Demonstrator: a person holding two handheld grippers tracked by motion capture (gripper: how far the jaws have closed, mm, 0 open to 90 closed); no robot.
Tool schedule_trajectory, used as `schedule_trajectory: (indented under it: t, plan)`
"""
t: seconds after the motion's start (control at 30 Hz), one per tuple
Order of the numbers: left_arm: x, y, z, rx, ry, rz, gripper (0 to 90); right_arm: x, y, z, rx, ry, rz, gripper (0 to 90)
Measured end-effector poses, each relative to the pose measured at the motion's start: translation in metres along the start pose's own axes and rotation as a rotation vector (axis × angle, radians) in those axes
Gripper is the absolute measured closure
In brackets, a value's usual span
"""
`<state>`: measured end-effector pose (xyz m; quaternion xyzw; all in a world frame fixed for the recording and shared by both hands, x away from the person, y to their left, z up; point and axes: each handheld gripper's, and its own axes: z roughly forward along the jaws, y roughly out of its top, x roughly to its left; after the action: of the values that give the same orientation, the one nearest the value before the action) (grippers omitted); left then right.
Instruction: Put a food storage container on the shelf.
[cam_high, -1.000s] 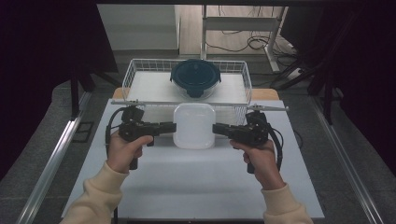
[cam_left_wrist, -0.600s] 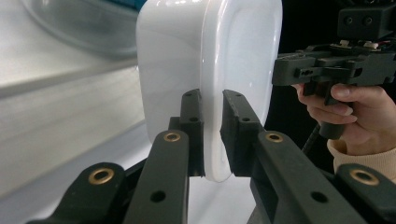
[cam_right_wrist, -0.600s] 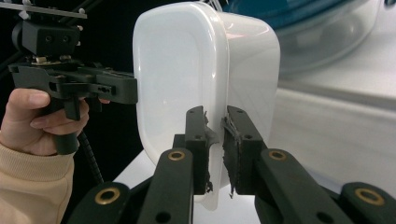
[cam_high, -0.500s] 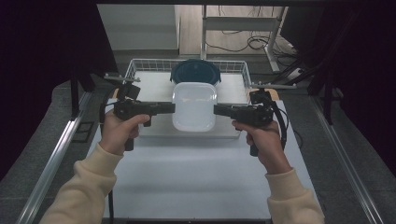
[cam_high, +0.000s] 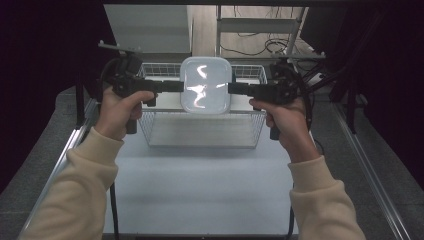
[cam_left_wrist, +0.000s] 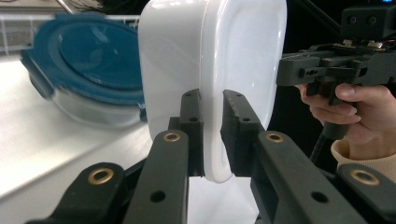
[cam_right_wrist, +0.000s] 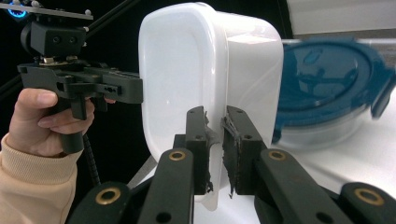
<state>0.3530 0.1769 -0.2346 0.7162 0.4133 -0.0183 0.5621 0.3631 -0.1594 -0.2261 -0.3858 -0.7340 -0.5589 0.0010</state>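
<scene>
I hold the white container in the air between my two tongs, above the wire basket on the counter. My left tongs clamp its left rim, my right tongs its right rim. A blue-lidded bowl sits behind it.

A white table carries the scene, its near part bare. At its far end a wire basket stands directly on the surface, spanning the middle of the table's width. In the gripper views a round clear container with a blue clip lid rests on a white surface
</scene>
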Motion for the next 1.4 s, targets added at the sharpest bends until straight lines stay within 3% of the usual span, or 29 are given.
schedule_trajectory:
  t: [0.3, 0.47, 0.57, 0.87, 0.97, 1.07, 1.1, 1.4]
  plan:
    - [0.020, 0.042, 0.003, 0.015, -0.027, -0.024, 79.5, -0.013, 0.042, 0.012, 0.013, 0.008, 0.034, 80.1]
    - [0.032, 0.049, 0.013, 0.025, -0.038, -0.058, 79.6, -0.021, 0.051, 0.016, 0.022, -0.001, 0.055, 80.1]
    - [0.045, 0.051, 0.026, 0.051, -0.030, -0.090, 79.5, -0.040, 0.053, 0.025, 0.051, 0.003, 0.098, 80.1]
    - [0.064, 0.056, 0.044, 0.069, -0.027, -0.150, 79.5, -0.066, 0.056, 0.039, 0.085, 0.005, 0.178, 79.9]
    - [0.069, 0.058, 0.045, 0.064, -0.042, -0.178, 79.0, -0.078, 0.059, 0.044, 0.081, 0.033, 0.233, 79.3]
    - [0.075, 0.061, 0.048, 0.065, -0.055, -0.202, 78.0, -0.083, 0.061, 0.047, 0.083, 0.031, 0.259, 78.1]
    - [0.077, 0.062, 0.050, 0.064, -0.060, -0.215, 76.6, -0.090, 0.065, 0.051, 0.086, 0.037, 0.292, 77.4]
    - [0.112, 0.063, 0.063, 0.037, -0.141, -0.372, 71.7, -0.113, 0.071, 0.068, 0.074, 0.057, 0.415, 75.5]
